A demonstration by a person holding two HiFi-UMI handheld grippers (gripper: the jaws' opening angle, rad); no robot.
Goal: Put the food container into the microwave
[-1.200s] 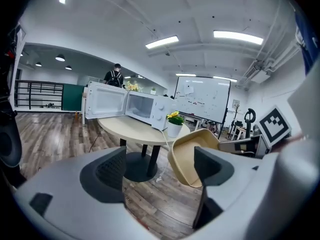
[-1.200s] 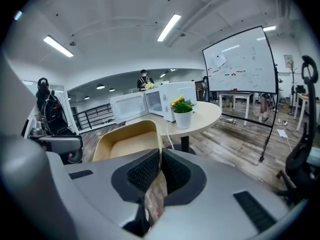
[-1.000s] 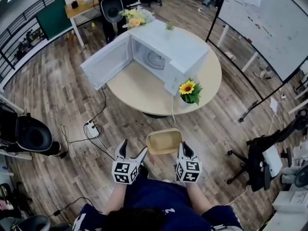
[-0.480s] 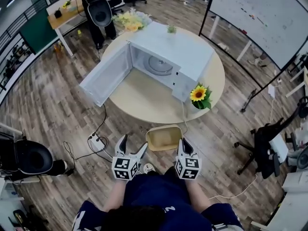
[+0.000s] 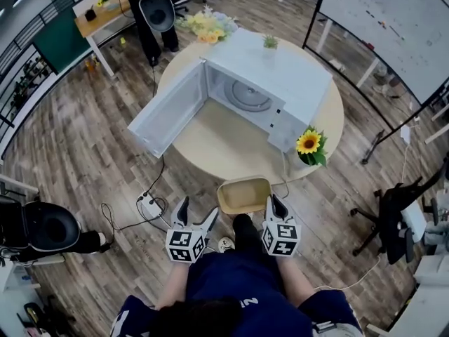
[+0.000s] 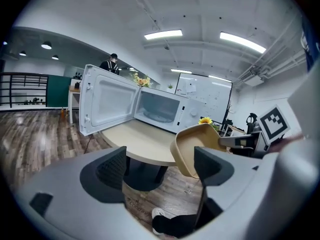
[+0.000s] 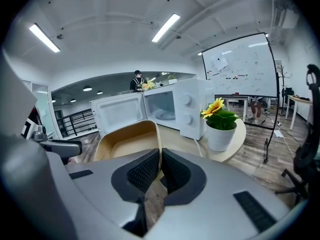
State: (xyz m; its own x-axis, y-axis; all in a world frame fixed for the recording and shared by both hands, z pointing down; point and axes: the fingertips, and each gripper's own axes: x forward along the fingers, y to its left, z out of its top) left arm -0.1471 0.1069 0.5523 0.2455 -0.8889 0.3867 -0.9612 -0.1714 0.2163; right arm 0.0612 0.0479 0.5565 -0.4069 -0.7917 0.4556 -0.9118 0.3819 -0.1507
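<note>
The tan, empty food container (image 5: 244,194) hangs in front of me over the wooden floor, just short of the round table (image 5: 210,146). My right gripper (image 5: 273,203) is shut on the container's right rim; in the right gripper view its jaws (image 7: 160,168) pinch the thin wall of the container (image 7: 125,141). My left gripper (image 5: 197,215) stands open and empty to the left of the container, apart from it (image 6: 160,166). The white microwave (image 5: 270,90) sits on the table with its door (image 5: 168,111) swung wide open to the left, glass turntable visible inside.
A potted sunflower (image 5: 311,146) stands at the table's near right edge, beside the microwave. A flower bouquet (image 5: 207,28) lies behind it. A power strip (image 5: 149,202) with cables lies on the floor at left. Office chairs (image 5: 396,213) stand right; a whiteboard (image 5: 393,27) far right.
Both grippers and the held container have moved forward toward the table; the table's edge and the microwave now lie closer. The grip on the container is unchanged.
</note>
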